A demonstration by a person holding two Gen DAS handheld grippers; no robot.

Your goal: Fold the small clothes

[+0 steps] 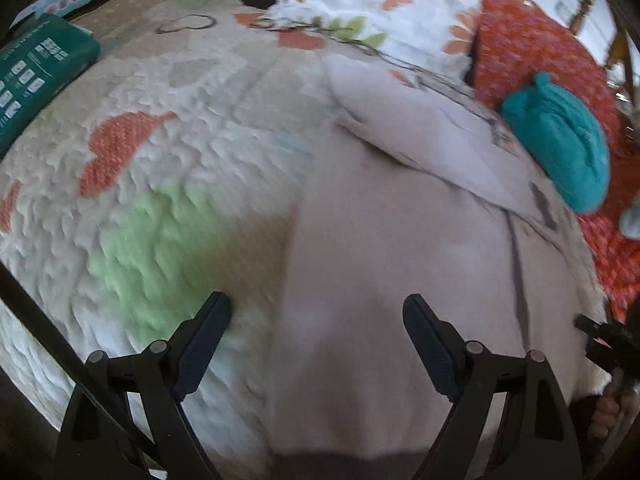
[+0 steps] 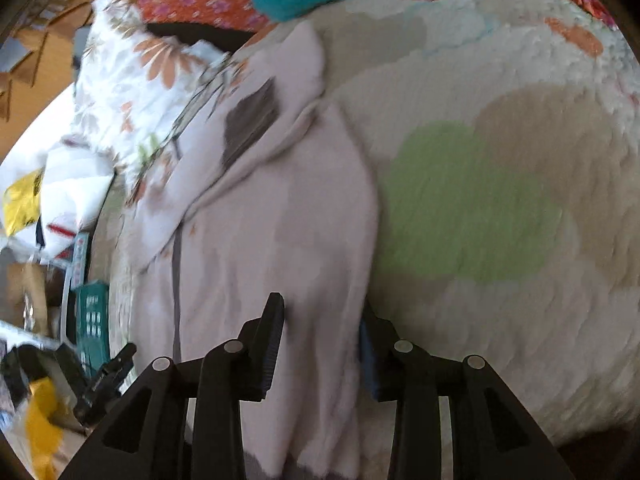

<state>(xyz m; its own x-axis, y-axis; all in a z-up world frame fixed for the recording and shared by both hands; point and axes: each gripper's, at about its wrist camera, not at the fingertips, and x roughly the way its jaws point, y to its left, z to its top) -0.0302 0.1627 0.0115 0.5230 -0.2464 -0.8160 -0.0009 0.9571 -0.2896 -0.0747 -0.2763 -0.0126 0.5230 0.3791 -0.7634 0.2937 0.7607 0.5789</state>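
From the left wrist view, the left gripper hangs with its fingers spread wide over the near end of a pale lilac garment, gripping nothing; the garment lies stretched out on the quilted bedspread, with one sleeve or flap already laid diagonally across its upper part, which suggests a first fold is in place. A teal cloth sits bunched beyond it on an orange patterned fabric, apparently not yet dealt with, and a green box rests at the far left. From the right wrist view, the right gripper straddles the garment's long edge, its fingers set fairly narrow with cloth between them; motion blur leaves it unclear whether they actually pinch the fabric. Judging by the garment's long, mostly open shape, the folding is early: the side folds look unfinished and the lengthwise fold remains.
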